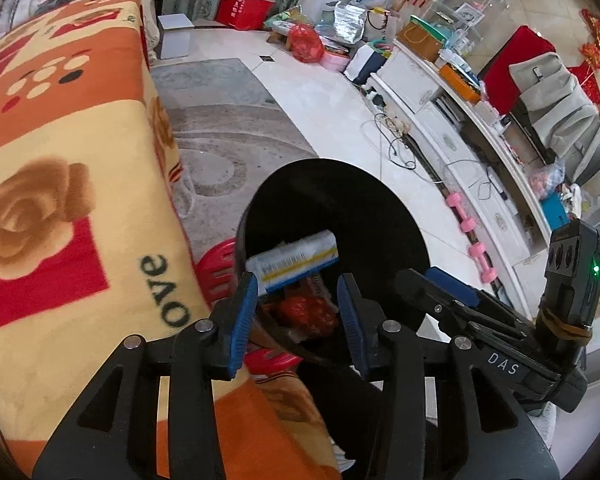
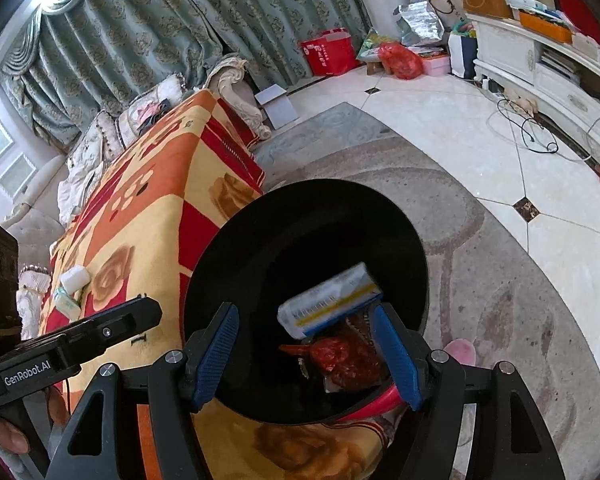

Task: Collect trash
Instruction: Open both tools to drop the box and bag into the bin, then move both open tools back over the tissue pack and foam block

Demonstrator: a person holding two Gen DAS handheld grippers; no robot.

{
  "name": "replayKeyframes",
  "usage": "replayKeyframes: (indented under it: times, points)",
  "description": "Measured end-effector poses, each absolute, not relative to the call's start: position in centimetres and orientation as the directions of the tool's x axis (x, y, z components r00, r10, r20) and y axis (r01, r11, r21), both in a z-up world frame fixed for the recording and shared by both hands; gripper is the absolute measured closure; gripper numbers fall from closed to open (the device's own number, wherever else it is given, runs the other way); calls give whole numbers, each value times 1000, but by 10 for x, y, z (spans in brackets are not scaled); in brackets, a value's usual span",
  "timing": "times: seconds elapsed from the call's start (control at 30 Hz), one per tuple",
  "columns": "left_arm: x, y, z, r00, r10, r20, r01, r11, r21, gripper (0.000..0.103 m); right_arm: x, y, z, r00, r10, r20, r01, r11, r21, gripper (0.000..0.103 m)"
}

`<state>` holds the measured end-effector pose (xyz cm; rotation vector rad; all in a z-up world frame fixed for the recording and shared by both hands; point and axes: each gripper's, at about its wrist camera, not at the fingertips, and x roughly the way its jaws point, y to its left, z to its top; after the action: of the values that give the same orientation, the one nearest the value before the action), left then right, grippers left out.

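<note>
Jaws of both tools stood apart, nothing clamped. The left gripper point(image 1: 296, 312) sat low centre in the left wrist view, blue pads spread either side of the bin mouth. The white box point(image 1: 292, 265), a small carton with a yellow stripe and a barcode, was tilted in the gap just ahead of the left pad; whether it brushed that pad I could not tell, but nothing pressed on it, so I judged it let go and dropping in. The right gripper point(image 2: 308, 356) in the right wrist view was also spread wide, low centre, with the same box lying close to its right pad, contact unclear, no squeeze visible.

The black bin point(image 1: 364, 216) filled the middle of both views, its opening tipped toward the cameras, probably so trash could fall straight in. Inside, low in the frame, lay red wrappers point(image 2: 344, 356), crumpled, under the box. A red ring showed under the bin's lower edge, looked like a red stool point(image 1: 216, 268) it rested against, not sure.

The bin stood hard against the blanket point(image 1: 60, 200), orange and yellow with roses, draped over a sofa along the left of the frame; likely parked there to be in reach. On the blanket at mid left of the right view lay white packets point(image 2: 71, 286), well apart from the bin, probably next to collect.
</note>
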<state>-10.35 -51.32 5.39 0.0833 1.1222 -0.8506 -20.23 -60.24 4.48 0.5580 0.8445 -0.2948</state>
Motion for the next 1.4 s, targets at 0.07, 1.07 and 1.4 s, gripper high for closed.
replayKeyframes:
  times: [0.07, 1.07, 1.4]
  points:
    - [-104, -508, 55, 184, -543, -819, 638, 700, -321, 63, -200, -598, 44, 632, -22, -774, 450, 824, 344, 35]
    - [-63, -395, 58, 339, -424, -840, 485, 844, -230, 63, -148, -503, 57, 613, 73, -786, 289, 906, 309, 31]
    - [-5, -350, 51, 398, -337, -853, 349, 916, -199, 63, -132, -478, 58, 609, 107, -786, 239, 920, 311, 30]
